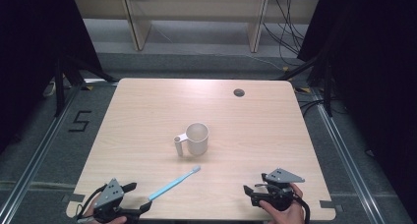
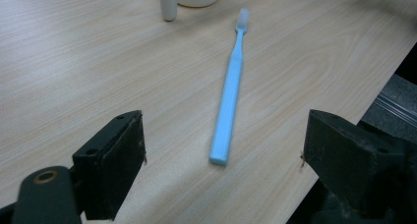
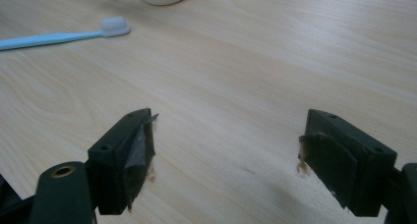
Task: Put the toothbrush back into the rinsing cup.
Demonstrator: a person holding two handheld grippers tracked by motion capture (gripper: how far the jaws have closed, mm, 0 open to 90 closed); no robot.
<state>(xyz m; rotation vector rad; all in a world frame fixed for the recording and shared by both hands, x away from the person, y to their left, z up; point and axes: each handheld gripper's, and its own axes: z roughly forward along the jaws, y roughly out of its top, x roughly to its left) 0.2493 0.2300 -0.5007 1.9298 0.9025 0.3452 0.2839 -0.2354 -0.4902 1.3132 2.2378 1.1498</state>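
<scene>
The left gripper [image 1: 134, 198] sits at the lower left of the high view, jaws spread wide with nothing pinched; in the left gripper view the handle end of the blue toothbrush [image 2: 228, 99] lies on the table between and just ahead of them, touching neither. The right gripper [image 1: 255, 186], at the lower right, also stands spread and empty over bare table [image 1: 265, 126]. Both hands are cut off by the bottom edge. The toothbrush lies flat, its long axis running from lower left to upper right, bristle head towards the white mug [image 1: 195, 139] at the frame's centre. The mug stands upright, handle to the left; its inside looks empty.
</scene>
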